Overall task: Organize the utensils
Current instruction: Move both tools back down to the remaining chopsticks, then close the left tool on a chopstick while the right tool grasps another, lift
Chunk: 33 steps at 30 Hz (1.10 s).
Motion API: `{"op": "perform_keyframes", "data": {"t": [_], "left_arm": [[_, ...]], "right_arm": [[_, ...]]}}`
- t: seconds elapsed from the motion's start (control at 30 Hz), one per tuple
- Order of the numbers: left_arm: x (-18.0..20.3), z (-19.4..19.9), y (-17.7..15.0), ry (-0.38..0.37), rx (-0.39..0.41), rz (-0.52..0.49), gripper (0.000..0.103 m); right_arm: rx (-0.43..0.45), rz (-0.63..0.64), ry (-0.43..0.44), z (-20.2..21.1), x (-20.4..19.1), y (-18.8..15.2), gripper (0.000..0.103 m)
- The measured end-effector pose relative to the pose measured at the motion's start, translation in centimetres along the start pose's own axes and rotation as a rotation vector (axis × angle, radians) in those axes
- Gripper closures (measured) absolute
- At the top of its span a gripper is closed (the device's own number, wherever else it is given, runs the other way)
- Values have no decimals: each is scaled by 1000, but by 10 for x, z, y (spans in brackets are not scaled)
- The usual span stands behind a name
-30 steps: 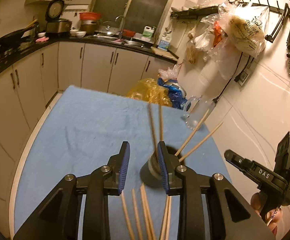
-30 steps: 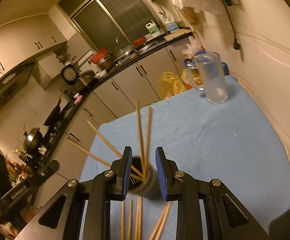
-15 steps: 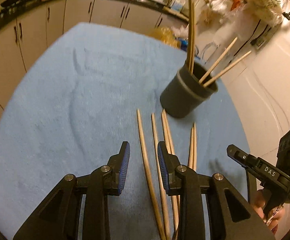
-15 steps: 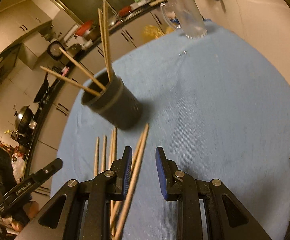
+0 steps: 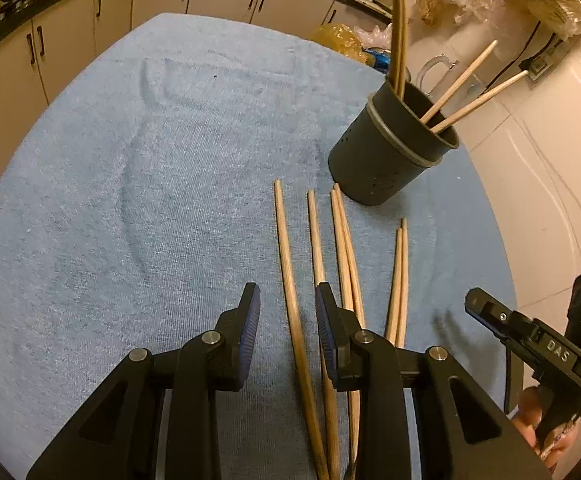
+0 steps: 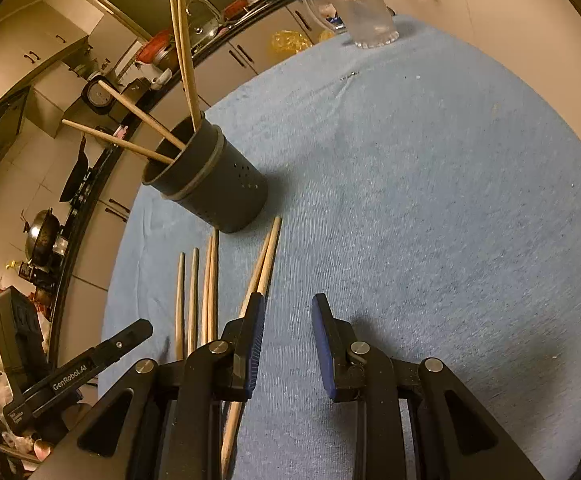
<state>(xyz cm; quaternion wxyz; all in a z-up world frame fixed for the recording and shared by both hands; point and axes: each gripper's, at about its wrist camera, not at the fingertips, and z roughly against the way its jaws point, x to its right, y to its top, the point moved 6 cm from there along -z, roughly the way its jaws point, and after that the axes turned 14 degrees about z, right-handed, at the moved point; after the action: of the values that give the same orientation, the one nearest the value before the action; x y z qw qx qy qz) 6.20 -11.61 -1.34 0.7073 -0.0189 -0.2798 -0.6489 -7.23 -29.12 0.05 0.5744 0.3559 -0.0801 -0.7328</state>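
Both our grippers, left (image 5: 283, 312) and right (image 6: 285, 320), hover with jaws open and empty over the loose chopsticks (image 5: 290, 280) lying beside the holder (image 5: 390, 152) on the surface. We'd straddle a single stick, pinch near its middle, then lift it clear of its neighbours.

Black left tool (image 5: 283, 312), blue ribbed pads (image 5: 250, 322), silver screws.

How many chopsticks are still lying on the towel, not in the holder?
6, all side by side on the blue towel just in front of the dark holder: two single chopsticks on the left, a touching pair in the middle, another pair on the right. Their near ends are hidden.
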Motion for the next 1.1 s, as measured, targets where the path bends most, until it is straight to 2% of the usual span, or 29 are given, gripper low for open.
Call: {"op": "perform_keyframes", "data": {"t": [0.3, 0.37, 0.47, 0.63, 0.73, 0.87, 1.0, 1.1], "left_arm": [[6, -29, 9, 61, -28, -12, 76], [7, -34, 12, 81, -20, -19, 79], [8, -36, 14, 102, -8, -34, 89], [-5, -30, 12, 123, -8, -23, 90], [-11, -28, 13, 113, -12, 1, 90], [-17, -26, 11, 97, -17, 6, 90], [-18, -27, 11, 90, -18, 4, 90], [-20, -26, 9, 91, -15, 0, 90]], "right_arm": [[-10, 9, -5, 0, -2, -1, 77], [-16, 9, -9, -2, -2, -1, 77], [-28, 23, -18, -6, -6, 1, 76], [-66, 59, -60, -22, -14, 7, 77], [-101, 77, -77, -36, -19, 12, 78], [-148, 105, -97, -54, -28, 15, 86], [-183, 141, -156, -65, -34, 16, 92], [-195, 153, -166, -70, -38, 18, 92]]}}
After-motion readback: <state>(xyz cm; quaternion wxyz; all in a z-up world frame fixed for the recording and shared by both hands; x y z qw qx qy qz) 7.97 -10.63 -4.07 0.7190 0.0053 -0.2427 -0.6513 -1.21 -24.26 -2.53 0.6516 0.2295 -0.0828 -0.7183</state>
